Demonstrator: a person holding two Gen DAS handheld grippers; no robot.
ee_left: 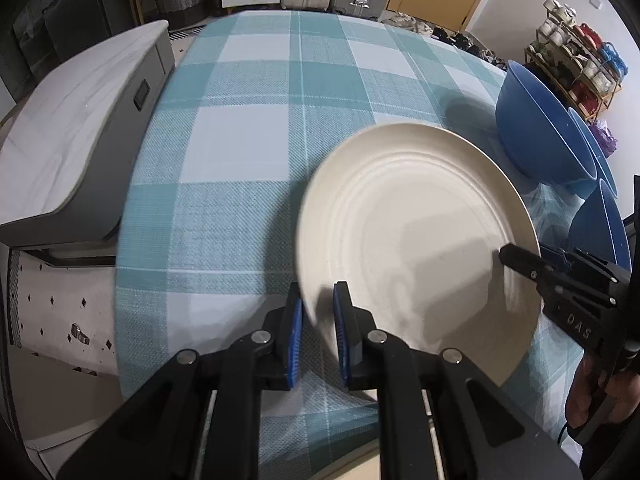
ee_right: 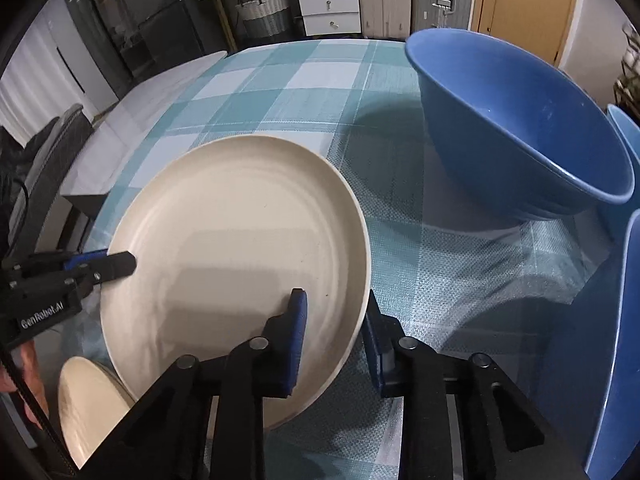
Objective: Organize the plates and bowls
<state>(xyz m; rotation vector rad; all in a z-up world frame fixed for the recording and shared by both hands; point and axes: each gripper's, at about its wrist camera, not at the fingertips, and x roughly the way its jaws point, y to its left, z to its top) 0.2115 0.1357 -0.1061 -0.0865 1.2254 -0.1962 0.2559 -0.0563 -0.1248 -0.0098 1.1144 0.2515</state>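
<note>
A cream plate (ee_left: pixel 416 240) hangs tilted over the checked tablecloth, held from two sides. My left gripper (ee_left: pixel 318 320) is shut on its near-left rim, blue pads on either side of the edge. My right gripper (ee_right: pixel 335 304) straddles the opposite rim (ee_right: pixel 362 272), one pad on the plate's inner face and the other behind the lip, clamped on it. In the left wrist view the right gripper (ee_left: pixel 516 258) reaches in from the right. The right wrist view shows the left gripper (ee_right: pixel 124 264) on the far rim. A second cream plate (ee_right: pixel 88 400) lies below.
A large blue bowl (ee_right: pixel 512 128) stands on the teal checked tablecloth (ee_left: pixel 260 120) right of the plate. Two more blue bowls (ee_left: pixel 600 216) crowd the right edge. A grey bench with a white top (ee_left: pixel 80 128) runs along the table's left side.
</note>
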